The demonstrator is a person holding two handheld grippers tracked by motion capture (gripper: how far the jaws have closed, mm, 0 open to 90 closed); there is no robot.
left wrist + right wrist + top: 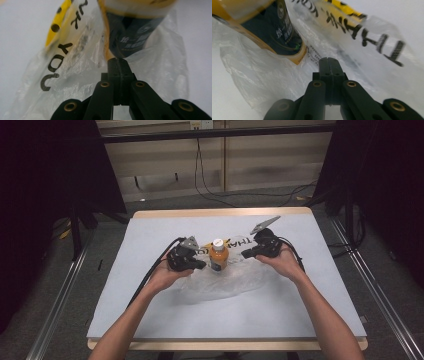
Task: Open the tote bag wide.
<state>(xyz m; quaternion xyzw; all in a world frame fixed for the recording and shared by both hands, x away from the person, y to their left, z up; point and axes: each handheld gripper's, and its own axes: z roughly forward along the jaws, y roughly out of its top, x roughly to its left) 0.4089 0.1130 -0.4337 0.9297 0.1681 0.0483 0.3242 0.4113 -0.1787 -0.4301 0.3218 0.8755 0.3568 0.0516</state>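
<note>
Clear plastic bag [225,280] (printed) surrounds the upright orange bottle [218,256].

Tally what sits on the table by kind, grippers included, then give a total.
Bottles: 1, the orange bottle with a white cap and dark label
Plastic bags: 1, the clear bag printed THANK YOU
Grippers: 2, the left gripper and right gripper, both shut on the clear bag
Total: 4
</note>
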